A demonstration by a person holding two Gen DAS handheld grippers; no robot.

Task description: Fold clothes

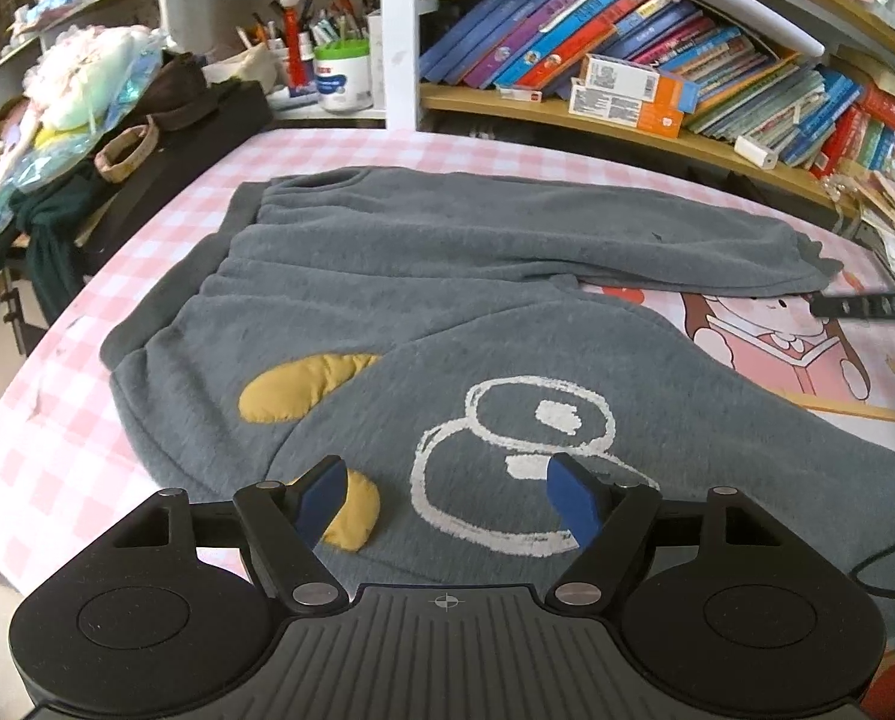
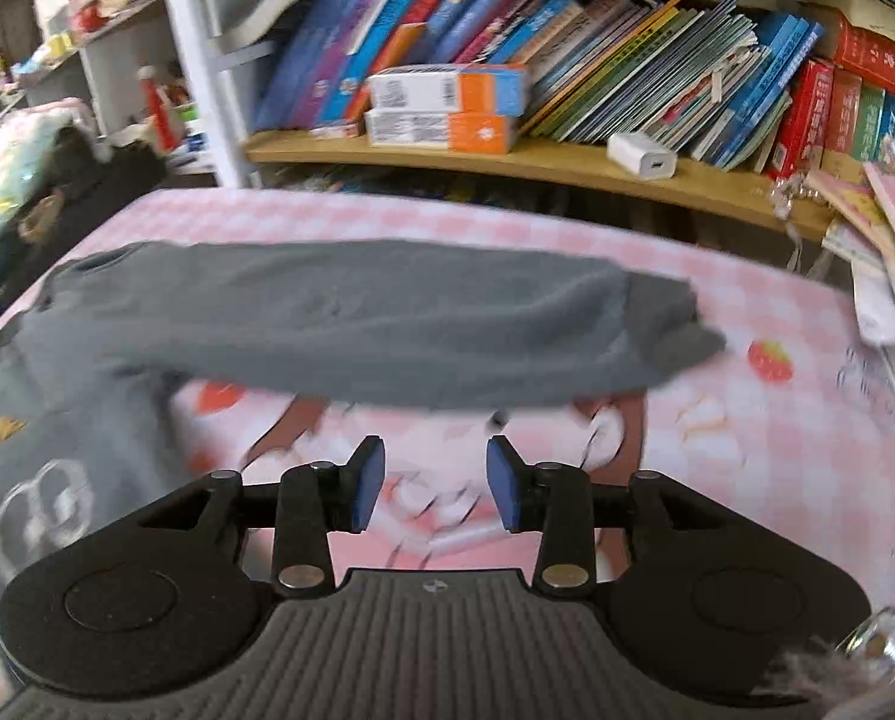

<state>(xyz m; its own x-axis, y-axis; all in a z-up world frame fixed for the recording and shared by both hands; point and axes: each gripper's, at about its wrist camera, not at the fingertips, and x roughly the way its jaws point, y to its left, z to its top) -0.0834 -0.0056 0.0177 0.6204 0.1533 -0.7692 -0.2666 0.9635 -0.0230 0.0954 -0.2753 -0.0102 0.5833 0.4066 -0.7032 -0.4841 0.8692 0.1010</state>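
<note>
On the pink checked table cover [image 1: 165, 228] a grey fleece sweatshirt [image 1: 387, 276] lies spread, one sleeve [image 2: 387, 312] stretched out sideways toward the bookshelf [image 2: 507, 162] side, and part of the body with the white printed outline [image 1: 507, 462] looks lapped over a yellow patch [image 1: 297, 387]. Whether that's a fold in progress or just how it landed, I can't tell.

The left gripper [image 1: 447, 495] hangs low over the print, blue pads spread wide with nothing between them. The right gripper [image 2: 435, 483] is out over bare cover in front of the sleeve, jaws parted too and holding nothing — its view is smeared, so I wouldn't trust fine detail there.

What could go sideways, as I read it:
- Fleece is thick and grabby. A pinch at the edge could catch two layers rather than one, dragging the whole garment.
- The cover looks smooth, so the sweatshirt may slide toward the table edge on the near left when pulled.
- A dark cable [image 1: 891, 564] runs near the left gripper's right side — a wide sweep could snag it.
- The long sleeve could flop back open if it's let go off-centre.
</note>
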